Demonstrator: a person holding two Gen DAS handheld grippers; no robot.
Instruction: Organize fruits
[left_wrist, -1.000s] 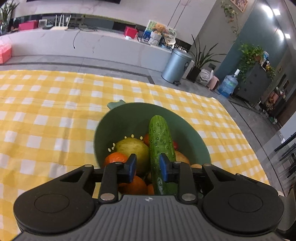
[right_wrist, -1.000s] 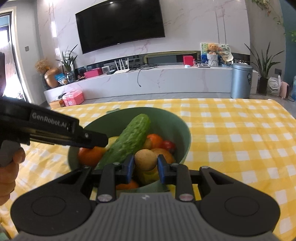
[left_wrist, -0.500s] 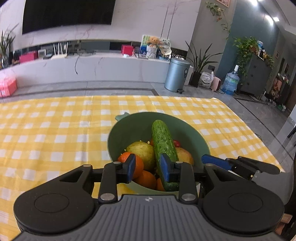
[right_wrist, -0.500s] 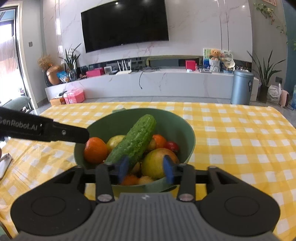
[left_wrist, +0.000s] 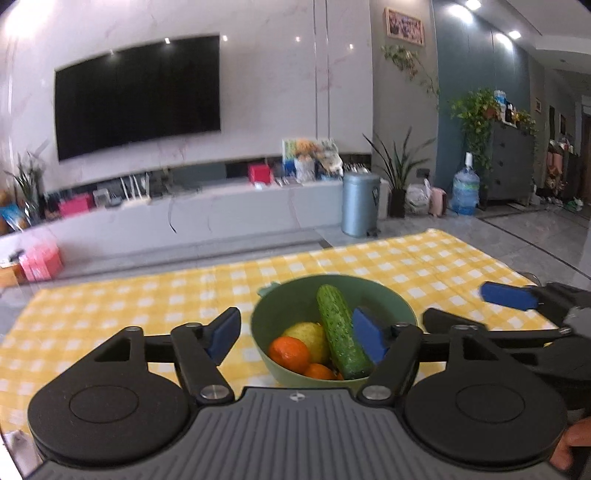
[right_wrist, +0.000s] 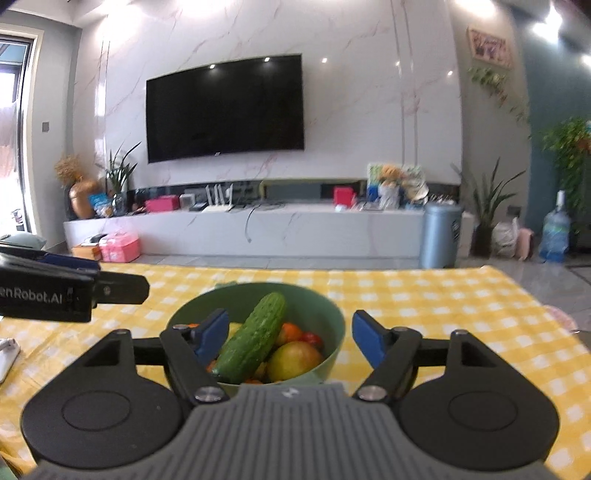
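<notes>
Nearest, the left tongs (left_wrist: 295, 334) and right tongs (right_wrist: 290, 338) both stand apart, their jaws having just been opening, with nothing gripped between the blue pads. Just beyond them a green bowl (right_wrist: 334, 325) sits on the yellow checked tabletop (right_wrist: 443, 295). In it a cucumber (right_wrist: 255, 338) lies tilted across oranges (left_wrist: 290, 352), a yellow-green fruit (right_wrist: 293, 360) and a small tomato (right_wrist: 312, 336). Far off, a TV (right_wrist: 225, 110) hangs above a long white shelf (right_wrist: 258, 229).
</notes>
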